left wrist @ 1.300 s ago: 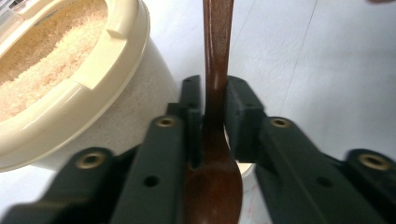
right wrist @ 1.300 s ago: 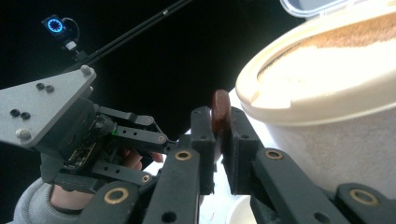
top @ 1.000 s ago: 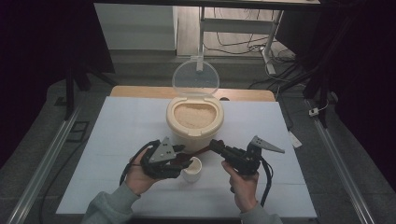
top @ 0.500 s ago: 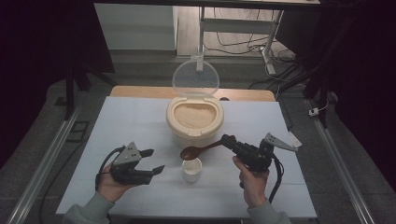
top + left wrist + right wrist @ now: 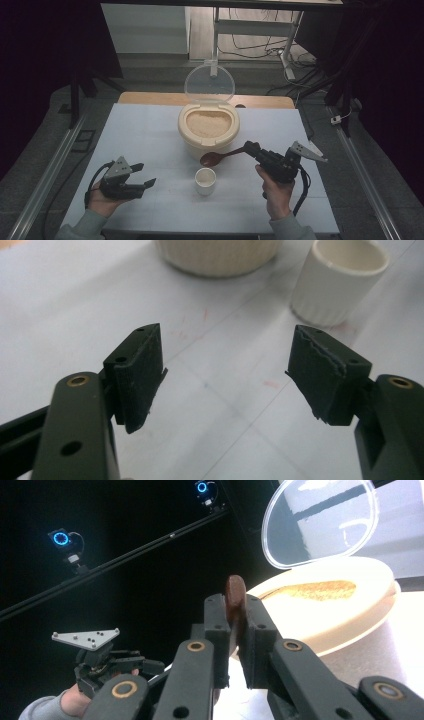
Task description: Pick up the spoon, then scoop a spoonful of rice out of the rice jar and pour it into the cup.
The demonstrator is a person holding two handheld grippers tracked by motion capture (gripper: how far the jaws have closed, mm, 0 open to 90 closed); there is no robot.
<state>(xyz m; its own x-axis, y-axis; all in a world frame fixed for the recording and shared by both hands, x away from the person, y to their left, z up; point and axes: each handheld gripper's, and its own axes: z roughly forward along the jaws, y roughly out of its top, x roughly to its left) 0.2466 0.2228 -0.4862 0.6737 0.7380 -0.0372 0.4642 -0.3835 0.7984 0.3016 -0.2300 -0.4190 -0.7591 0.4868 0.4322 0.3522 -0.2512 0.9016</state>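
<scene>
Pale surface [image 5: 150, 130], dark room. Left gripper [image 5: 142, 185] has pulled back from the cup [image 5: 205, 180], jaws open and empty. Right gripper [image 5: 252, 149] has swung its spoon [image 5: 212, 159] toward the rice bin [image 5: 208, 129], jaws clamped on the handle; scooping likely next.

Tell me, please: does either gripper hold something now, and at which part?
The right gripper holds a brown spoon by the end of its handle, jaws shut on it. The left gripper holds nothing; its jaws are open.

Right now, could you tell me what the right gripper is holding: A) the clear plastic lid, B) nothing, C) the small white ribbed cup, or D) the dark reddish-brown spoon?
D: the right gripper is shut on the handle of the dark reddish-brown spoon, whose bowl hangs above the small white ribbed cup.
</scene>
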